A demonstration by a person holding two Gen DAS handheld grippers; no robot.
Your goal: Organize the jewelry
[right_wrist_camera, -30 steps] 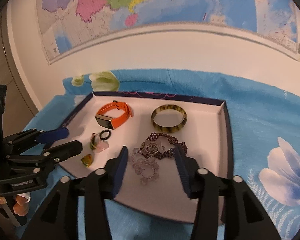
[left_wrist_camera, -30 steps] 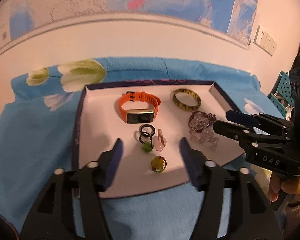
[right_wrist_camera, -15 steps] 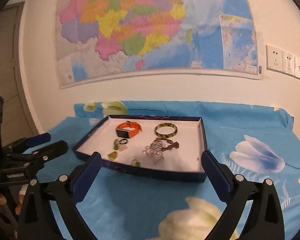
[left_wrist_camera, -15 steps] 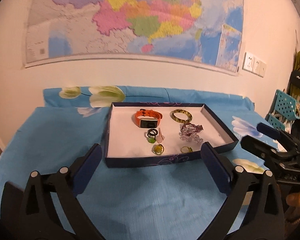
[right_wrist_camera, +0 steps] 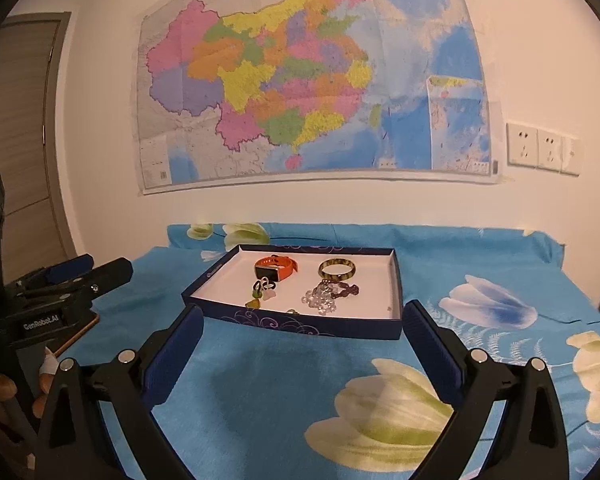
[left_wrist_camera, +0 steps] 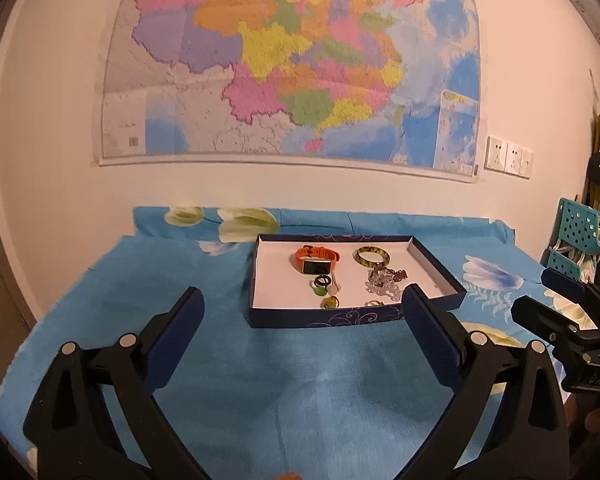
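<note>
left wrist view: two grippers, left gripper (left_wrist_camera: 300, 304) and right gripper (right_wrist_camera: 302, 322), both released, are hovering near one tray (left_wrist_camera: 352, 317) holding one orange watch (left_wrist_camera: 315, 261), one bangle (left_wrist_camera: 372, 258), one beaded bracelet (left_wrist_camera: 385, 280).

In the tray (left_wrist_camera: 436, 266), watch (left_wrist_camera: 315, 260) lies left of bangle (left_wrist_camera: 372, 257).

Matt blue cloth (left_wrist_camera: 284, 376), glossy bangle (left_wrist_camera: 372, 257), ribbed gripper jaws.
</note>
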